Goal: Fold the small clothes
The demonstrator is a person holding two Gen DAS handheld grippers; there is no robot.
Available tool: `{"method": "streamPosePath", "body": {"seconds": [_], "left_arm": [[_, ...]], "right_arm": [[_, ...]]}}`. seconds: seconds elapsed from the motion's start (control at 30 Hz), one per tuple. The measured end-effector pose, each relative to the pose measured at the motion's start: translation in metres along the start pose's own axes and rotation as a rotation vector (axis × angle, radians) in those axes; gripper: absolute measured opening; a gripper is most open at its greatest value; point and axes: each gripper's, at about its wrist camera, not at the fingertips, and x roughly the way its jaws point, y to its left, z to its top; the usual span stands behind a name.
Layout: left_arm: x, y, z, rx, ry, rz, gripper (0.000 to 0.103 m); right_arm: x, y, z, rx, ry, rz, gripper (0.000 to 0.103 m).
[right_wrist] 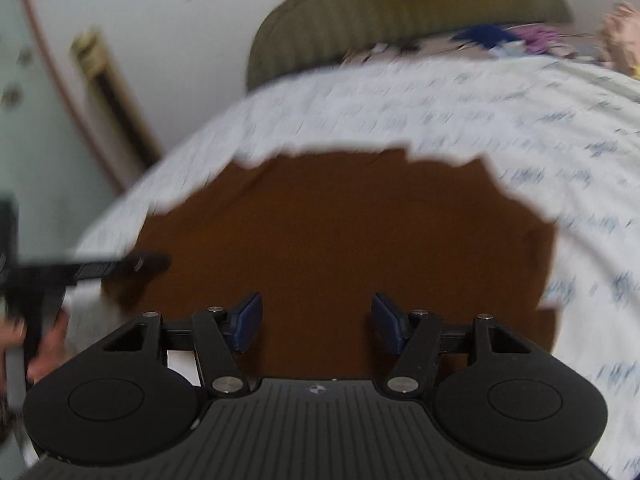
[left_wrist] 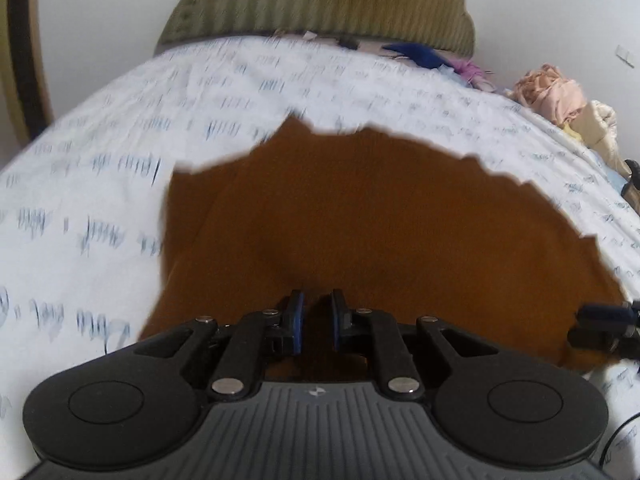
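A brown garment [left_wrist: 360,216] lies spread on a white patterned bedsheet [left_wrist: 160,128]; it also shows in the right wrist view [right_wrist: 340,232]. My left gripper [left_wrist: 319,308] is nearly shut at the garment's near edge, with brown cloth between its blue pads. My right gripper [right_wrist: 316,320] is open over the near edge of the garment, holding nothing. The left gripper's fingers [right_wrist: 120,266] show at the left of the right wrist view, at the garment's left edge. The right gripper's fingertips [left_wrist: 600,320] show at the right edge of the left wrist view.
An olive ribbed headboard or cushion [left_wrist: 320,0] stands at the far end of the bed. A heap of pink, cream and blue clothes [left_wrist: 560,96] lies at the far right. A wooden frame [right_wrist: 112,92] stands by the wall on the left.
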Motion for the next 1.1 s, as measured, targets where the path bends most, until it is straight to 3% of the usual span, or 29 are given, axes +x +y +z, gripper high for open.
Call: {"method": "streamPosePath", "body": {"seconds": [0.07, 0.13, 0.23, 0.4, 0.47, 0.53, 0.6, 0.67, 0.8, 0.9, 1.0, 1.1], "left_arm": [[-0.004, 0.005, -0.009, -0.012, -0.027, -0.008, 0.013], [-0.008, 0.007, -0.011, -0.014, -0.028, -0.005, 0.013], [-0.017, 0.0, -0.011, 0.036, -0.014, 0.046, 0.013], [-0.032, -0.007, 0.01, 0.056, -0.041, 0.069, 0.014], [-0.026, -0.01, 0.025, 0.039, -0.052, 0.064, 0.014], [-0.012, -0.011, 0.033, 0.042, -0.029, 0.086, 0.015], [0.006, -0.004, 0.029, 0.003, 0.041, 0.11, 0.015], [0.001, 0.008, 0.013, -0.02, -0.006, 0.08, 0.015], [-0.012, 0.01, 0.005, -0.004, -0.026, 0.092, 0.015], [-0.011, 0.004, 0.024, -0.009, -0.023, 0.07, 0.015], [0.001, -0.002, 0.056, -0.033, -0.071, 0.032, 0.018], [0.03, -0.016, 0.085, -0.034, -0.081, -0.005, 0.022]], "right_arm": [[0.015, 0.006, -0.017, -0.052, 0.057, -0.079, 0.06], [0.018, 0.018, -0.033, -0.168, 0.017, -0.125, 0.061], [0.014, 0.032, -0.026, -0.222, 0.073, -0.17, 0.061], [-0.009, 0.043, 0.008, -0.142, -0.023, -0.041, 0.062], [0.008, 0.057, 0.02, -0.179, -0.014, -0.03, 0.062], [0.037, 0.069, 0.027, -0.196, 0.051, -0.01, 0.062], [0.066, 0.073, 0.019, -0.18, 0.15, -0.009, 0.064], [0.064, 0.08, 0.001, -0.26, 0.111, -0.034, 0.068], [0.04, 0.074, -0.009, -0.275, 0.12, -0.007, 0.07], [0.021, 0.055, 0.023, -0.228, 0.039, 0.02, 0.07], [0.023, 0.028, 0.065, -0.161, -0.051, -0.07, 0.074], [0.045, -0.01, 0.098, -0.064, -0.072, -0.132, 0.074]]}}
